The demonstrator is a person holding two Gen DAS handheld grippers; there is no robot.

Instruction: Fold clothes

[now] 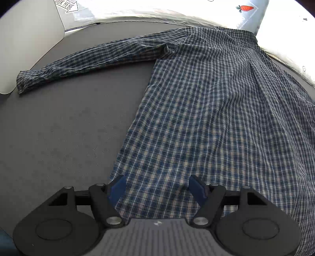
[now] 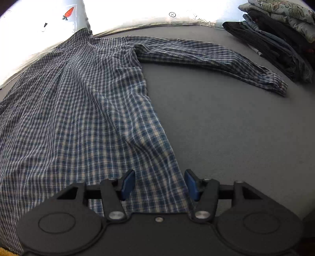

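Observation:
A blue and white plaid long-sleeved shirt (image 1: pixel 206 110) lies spread flat on a grey surface (image 1: pixel 59 137), collar at the far end. In the left wrist view one sleeve (image 1: pixel 88 59) stretches out to the left. In the right wrist view the shirt (image 2: pixel 78 110) fills the left side and the other sleeve (image 2: pixel 216 57) reaches right. My left gripper (image 1: pixel 157 186) hangs open over the hem's left corner, blue pads apart, with only flat cloth beneath. My right gripper (image 2: pixel 159 182) stands open over the hem's right corner, and nothing is pinched between its pads.
A stack of folded clothes (image 2: pixel 275 39) sits at the far right of the grey surface (image 2: pixel 236 128). White bedding with a carrot print (image 1: pixel 245 7) lies behind the collar. A white rounded panel (image 1: pixel 29 39) stands at the far left, by the sleeve's cuff.

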